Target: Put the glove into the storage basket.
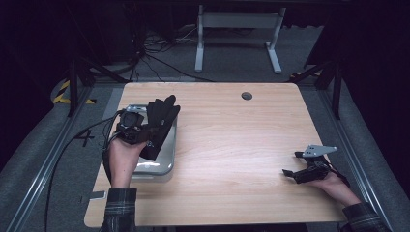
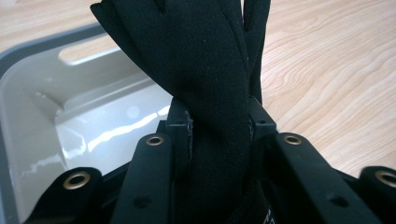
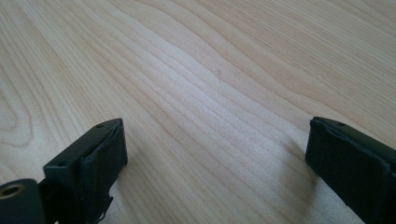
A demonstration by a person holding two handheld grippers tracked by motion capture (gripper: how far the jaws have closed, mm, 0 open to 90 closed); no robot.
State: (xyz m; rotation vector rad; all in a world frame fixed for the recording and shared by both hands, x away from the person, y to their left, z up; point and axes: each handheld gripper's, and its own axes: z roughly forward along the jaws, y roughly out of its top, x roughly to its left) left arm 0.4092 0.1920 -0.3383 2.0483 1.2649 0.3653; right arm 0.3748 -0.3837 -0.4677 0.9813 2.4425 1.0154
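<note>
The person's left hand (image 1: 124,157) reaches in from the near edge of the worktop (image 1: 232,145) and holds the left gripper (image 1: 145,126) above the grey tray (image 1: 167,159) by the left edge. Its jaws are clamped on a black glove (image 1: 162,121), which stands up between them with its fingers fanned toward the far edge. The tray's pale inside looks bare in the left gripper view. Near the right edge, the right hand (image 1: 333,186) rests low with the right gripper (image 1: 292,164), jaws wide apart over bare wood. Between the two hands the worktop lies open; a small round hole (image 1: 246,95) sits near the far edge.
</note>
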